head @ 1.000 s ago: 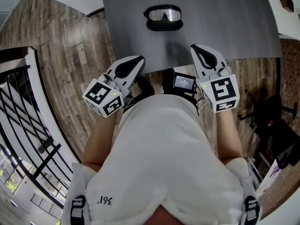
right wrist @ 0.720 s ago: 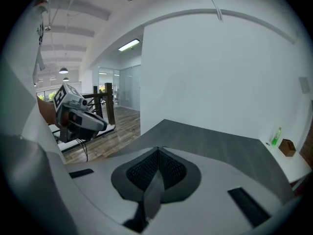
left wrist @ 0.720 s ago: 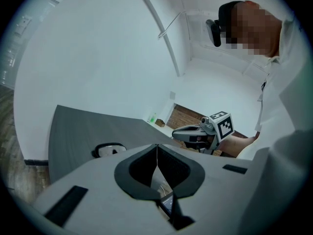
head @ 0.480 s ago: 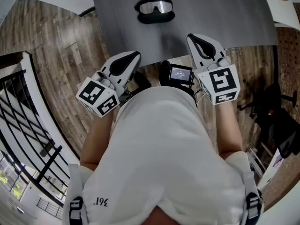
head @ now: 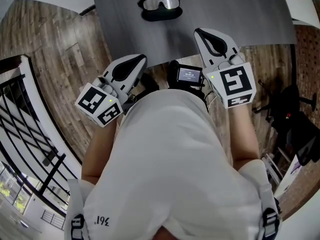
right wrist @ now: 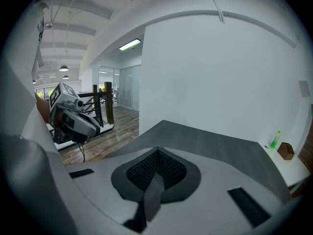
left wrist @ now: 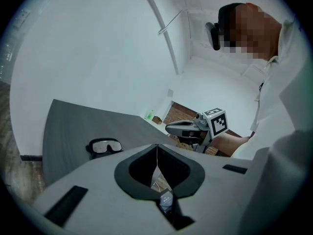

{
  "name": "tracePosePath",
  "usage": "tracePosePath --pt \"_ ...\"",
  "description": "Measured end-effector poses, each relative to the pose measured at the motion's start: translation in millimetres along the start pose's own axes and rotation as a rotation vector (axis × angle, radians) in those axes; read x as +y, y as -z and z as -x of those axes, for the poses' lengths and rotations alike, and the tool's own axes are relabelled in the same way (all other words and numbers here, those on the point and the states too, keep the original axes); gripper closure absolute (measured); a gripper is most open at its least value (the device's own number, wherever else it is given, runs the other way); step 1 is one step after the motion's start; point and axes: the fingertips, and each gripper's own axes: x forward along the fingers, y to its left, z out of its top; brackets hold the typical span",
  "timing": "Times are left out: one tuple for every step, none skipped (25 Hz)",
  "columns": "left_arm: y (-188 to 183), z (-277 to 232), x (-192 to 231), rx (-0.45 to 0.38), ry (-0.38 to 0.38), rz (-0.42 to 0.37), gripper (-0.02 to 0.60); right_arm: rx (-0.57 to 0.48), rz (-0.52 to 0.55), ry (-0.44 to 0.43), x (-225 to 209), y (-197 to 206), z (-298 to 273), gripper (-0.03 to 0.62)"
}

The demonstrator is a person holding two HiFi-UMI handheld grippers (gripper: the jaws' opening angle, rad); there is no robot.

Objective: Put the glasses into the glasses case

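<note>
So, the glasses (head: 160, 2), clear lens in a dark frame, lie flat on the far part of the grey surface (head: 250, 14), roughly in the middle left to right. A dark shape sits under or beside them on the near side; I can't tell whether it is a case.

The left hand-held gripper (head: 141, 59) has its jaws together with nothing between them. It is held over the wood floor (head: 55, 69), with its tip at the near edge of the surface. The glasses are farther off and slightly right of that tip, well apart from it. In the left gripper view the glasses (left wrist: 104, 146) sit left of the closed jaw tip.

The right hand-held gripper (head: 198, 32) also has its jaws together and empty. Its tip is over the near strip of the surface, and the glasses are far-left of it, not touching.

A small screen (head: 190, 75) is at the person's waist, between the two grippers.
</note>
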Motion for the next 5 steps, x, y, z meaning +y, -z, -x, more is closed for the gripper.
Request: tracePosePath --pt "-0.2 -0.3 0.0 -0.001 0.0 0.002 0.571 -0.003 0.002 -0.001 -0.8 -0.9 -1.2 0.586" --pt "0.0 -0.7 0.1 -0.002 0.0 0.004 0.571 -0.005 0.003 -0.003 -1.4 -1.3 -2.4 0.585" --pt "0.5 -1.0 0.1 -0.003 0.0 0.007 0.571 -0.006 0.002 -0.004 -1.9 -1.1 -3.7 0.585" --pt "1.0 -1.4 0.1 -0.004 0.0 0.01 0.571 -0.006 0.001 -0.005 -2.4 -0.7 -4.9 0.586" --pt "1.5 -1.7 0.2 -0.004 0.0 0.013 0.571 -0.006 -0.001 -0.006 -2.9 -0.3 -6.2 0.585"
